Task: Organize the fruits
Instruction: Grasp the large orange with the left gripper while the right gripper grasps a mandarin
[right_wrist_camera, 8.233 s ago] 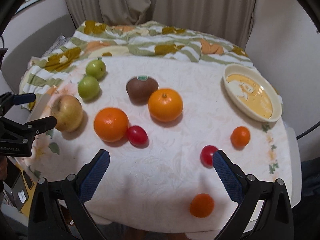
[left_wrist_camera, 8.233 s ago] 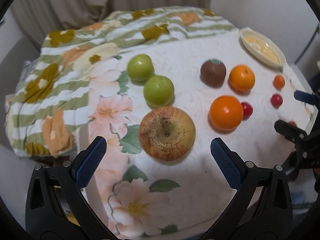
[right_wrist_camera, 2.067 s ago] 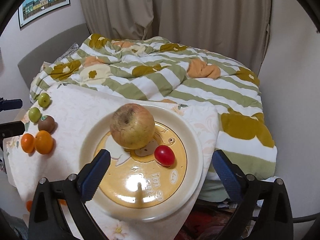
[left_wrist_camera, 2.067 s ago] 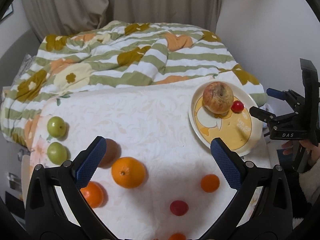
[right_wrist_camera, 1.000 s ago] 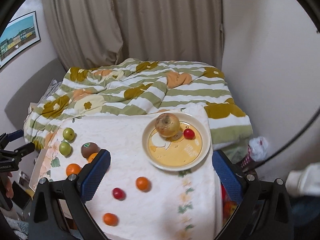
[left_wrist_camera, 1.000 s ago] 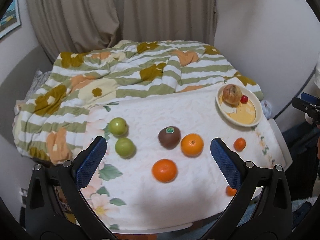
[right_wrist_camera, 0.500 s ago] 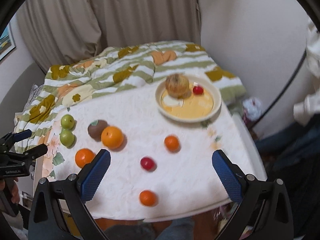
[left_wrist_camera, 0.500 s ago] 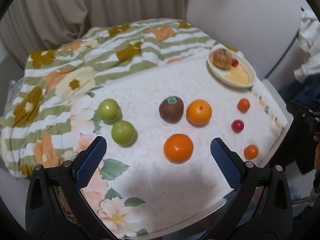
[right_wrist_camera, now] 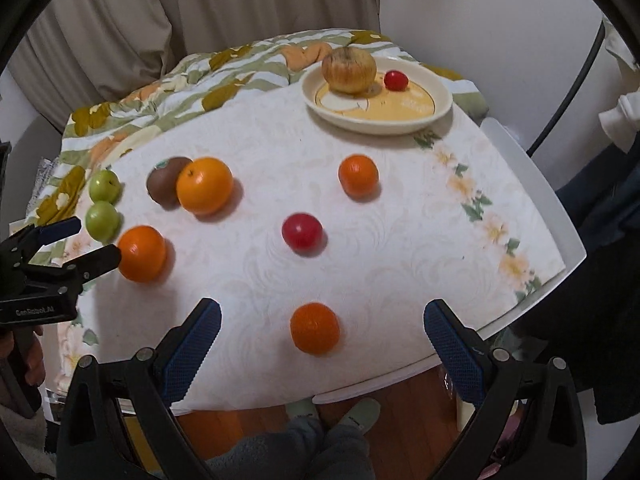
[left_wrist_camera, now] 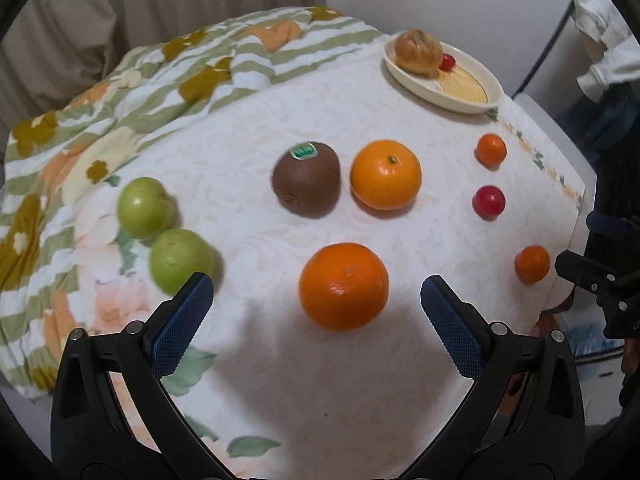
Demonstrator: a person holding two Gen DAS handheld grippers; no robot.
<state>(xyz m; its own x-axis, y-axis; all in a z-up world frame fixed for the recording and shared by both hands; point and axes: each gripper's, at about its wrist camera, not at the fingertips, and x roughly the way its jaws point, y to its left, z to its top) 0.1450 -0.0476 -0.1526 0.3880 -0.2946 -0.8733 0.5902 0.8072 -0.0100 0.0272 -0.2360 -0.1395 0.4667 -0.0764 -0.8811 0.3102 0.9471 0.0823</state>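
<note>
My left gripper (left_wrist_camera: 316,294) is open and empty, just in front of a large orange (left_wrist_camera: 343,286). Behind it lie a kiwi (left_wrist_camera: 306,178), a second orange (left_wrist_camera: 385,174) and two green apples (left_wrist_camera: 142,207) (left_wrist_camera: 182,261). My right gripper (right_wrist_camera: 322,320) is open and empty, with a small orange fruit (right_wrist_camera: 315,328) between its fingers' line. A red tomato (right_wrist_camera: 301,231) and another small orange fruit (right_wrist_camera: 358,175) lie beyond. The cream plate (right_wrist_camera: 436,114) at the far right holds a big yellow-red apple (right_wrist_camera: 349,64) and a red tomato (right_wrist_camera: 396,80).
The table has a white cloth (right_wrist_camera: 260,152) with floral borders. A striped floral quilt (left_wrist_camera: 160,64) lies behind it. The table's front edge (right_wrist_camera: 400,380) is close to my right gripper, with wooden floor and the person's feet (right_wrist_camera: 332,412) below.
Both grippers have dropped from a high, far view down close to the table. The big apple and one red tomato came to lie on the plate earlier.
</note>
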